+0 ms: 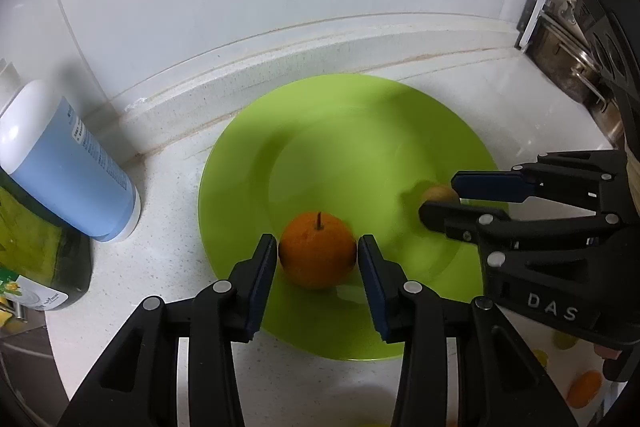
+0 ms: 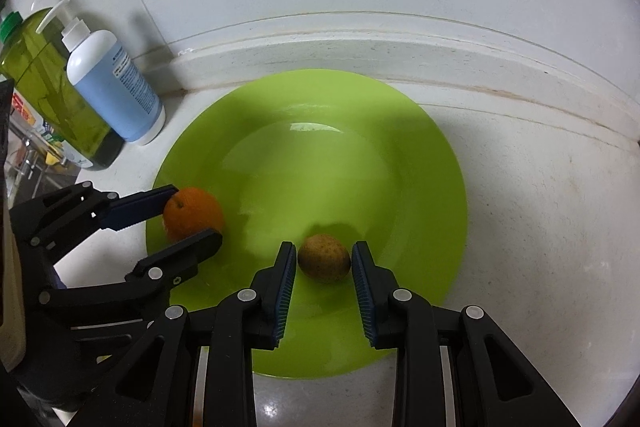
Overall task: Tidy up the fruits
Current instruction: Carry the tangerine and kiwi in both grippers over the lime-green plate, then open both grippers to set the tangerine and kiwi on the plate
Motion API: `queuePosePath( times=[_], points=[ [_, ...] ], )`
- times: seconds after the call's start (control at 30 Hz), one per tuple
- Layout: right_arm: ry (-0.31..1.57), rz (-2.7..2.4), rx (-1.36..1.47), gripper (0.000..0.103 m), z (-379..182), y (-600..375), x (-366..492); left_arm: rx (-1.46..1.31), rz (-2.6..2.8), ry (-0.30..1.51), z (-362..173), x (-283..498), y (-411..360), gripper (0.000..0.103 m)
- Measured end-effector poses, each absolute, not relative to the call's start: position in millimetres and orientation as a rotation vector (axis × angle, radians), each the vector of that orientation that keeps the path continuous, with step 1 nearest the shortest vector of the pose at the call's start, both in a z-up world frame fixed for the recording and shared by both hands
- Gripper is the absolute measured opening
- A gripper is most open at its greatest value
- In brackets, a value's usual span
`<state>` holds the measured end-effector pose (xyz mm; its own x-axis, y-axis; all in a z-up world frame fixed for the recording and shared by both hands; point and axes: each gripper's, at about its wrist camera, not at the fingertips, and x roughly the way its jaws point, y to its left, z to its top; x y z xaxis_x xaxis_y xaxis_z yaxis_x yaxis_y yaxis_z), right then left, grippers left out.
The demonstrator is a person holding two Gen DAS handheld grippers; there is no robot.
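Observation:
A lime-green plate lies on the white counter by the wall. An orange with a short stem rests on the plate's near-left part. My left gripper is shut on it, pads touching both its sides. A small brown, speckled fruit sits on the plate's near-right part. My right gripper straddles it with the pads barely off its sides, so it is open. Both grippers point steeply down, side by side.
A blue-and-white pump bottle and a green bottle stand left of the plate against the wall. A metal rack is at the far right. More fruit, one piece orange, lies at the lower right.

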<state>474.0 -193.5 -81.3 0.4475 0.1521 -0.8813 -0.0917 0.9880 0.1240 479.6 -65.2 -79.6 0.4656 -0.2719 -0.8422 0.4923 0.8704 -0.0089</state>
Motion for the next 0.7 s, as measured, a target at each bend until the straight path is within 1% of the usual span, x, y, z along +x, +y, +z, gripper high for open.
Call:
queuePosePath(
  times=[0.13,0.2,0.33,0.4,0.53,0.6,0.7],
  points=[
    [1.075,0.140,0.059,0.040,-74,-194,468,0.231,-0.463,0.946,-68,473,-57,0.052],
    [1.061,0.133,0.055,0.043,-68,-194,463,0.216,-0.446,0.929,-61,469,-52,0.053],
    [1.007,0.117,0.022,0.044,-50,-191,448,0.187,-0.409,0.874,-40,452,-40,0.060],
    [0.970,0.103,-0.004,0.051,-39,-190,438,0.180,-0.399,0.836,-29,442,-37,0.061],
    [0.892,0.077,-0.039,0.055,-14,-187,411,0.172,-0.377,0.764,-5,418,-30,0.069],
    [0.854,0.062,-0.054,0.060,-4,-184,397,0.172,-0.371,0.724,7,401,-27,0.071],
    [0.791,0.039,-0.064,0.065,13,-182,372,0.176,-0.379,0.677,19,379,-25,0.076]
  ],
)
